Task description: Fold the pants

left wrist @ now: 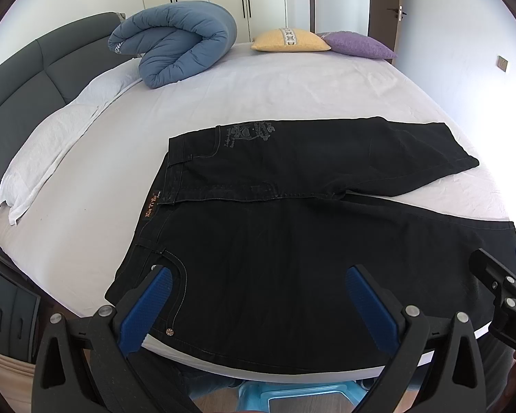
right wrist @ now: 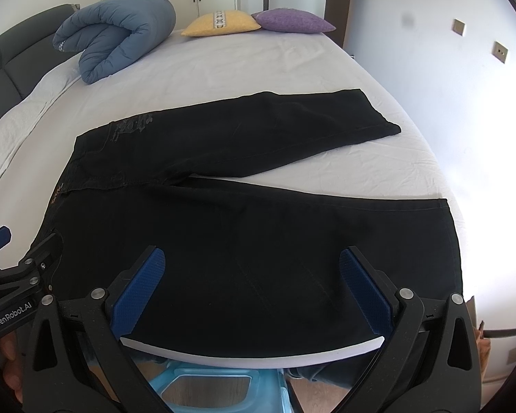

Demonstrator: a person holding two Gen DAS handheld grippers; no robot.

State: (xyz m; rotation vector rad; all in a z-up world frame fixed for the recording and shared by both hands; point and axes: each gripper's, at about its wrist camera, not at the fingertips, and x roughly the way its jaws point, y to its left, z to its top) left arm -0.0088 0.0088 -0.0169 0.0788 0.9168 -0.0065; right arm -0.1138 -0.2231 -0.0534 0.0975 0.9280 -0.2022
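Black jeans lie spread flat on the white bed sheet, waistband to the left, both legs running right and splayed apart. They also show in the right wrist view. My left gripper is open and empty, hovering over the near hip and pocket by the bed's front edge. My right gripper is open and empty, over the near leg. Each gripper shows at the edge of the other's view, the right one and the left one.
A rolled blue duvet lies at the far left, a yellow cushion and a purple cushion at the far edge. White pillows line the grey headboard. A blue stool stands below the bed's front edge.
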